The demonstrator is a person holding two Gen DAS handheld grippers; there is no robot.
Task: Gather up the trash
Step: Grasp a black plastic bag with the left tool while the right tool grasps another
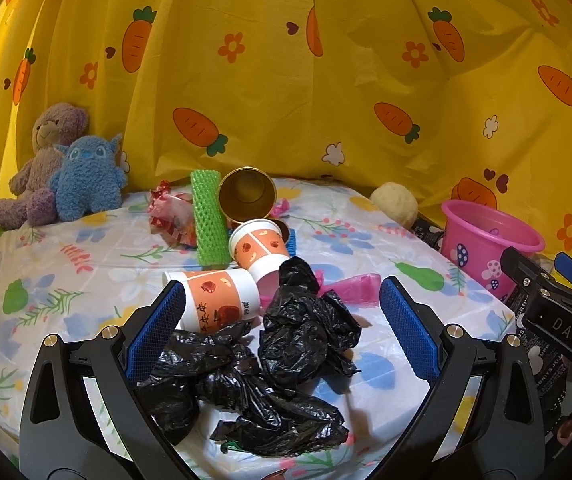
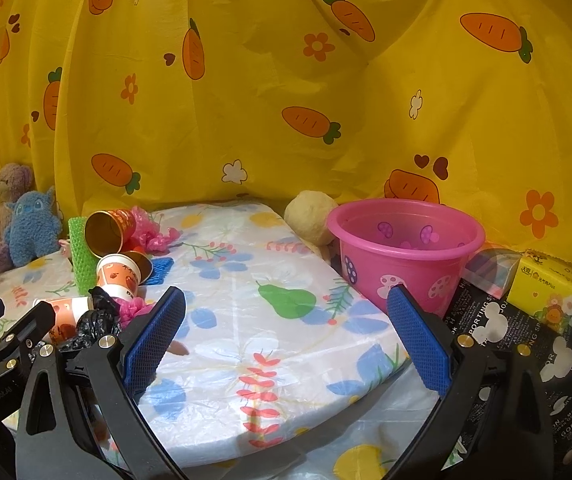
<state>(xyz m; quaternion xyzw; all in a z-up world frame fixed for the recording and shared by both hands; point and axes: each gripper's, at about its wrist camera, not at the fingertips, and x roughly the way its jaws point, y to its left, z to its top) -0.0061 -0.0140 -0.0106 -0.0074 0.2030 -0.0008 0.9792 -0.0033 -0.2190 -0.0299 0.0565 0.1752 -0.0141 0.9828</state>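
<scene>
While the left gripper hangs with fingers wide apart around the crumpled black bag on the surface, probably to grasp it, the right gripper waits spread, empty, near the pink bucket.

Warm, dim light; sharp focus; fisheye bending with dark corners
</scene>
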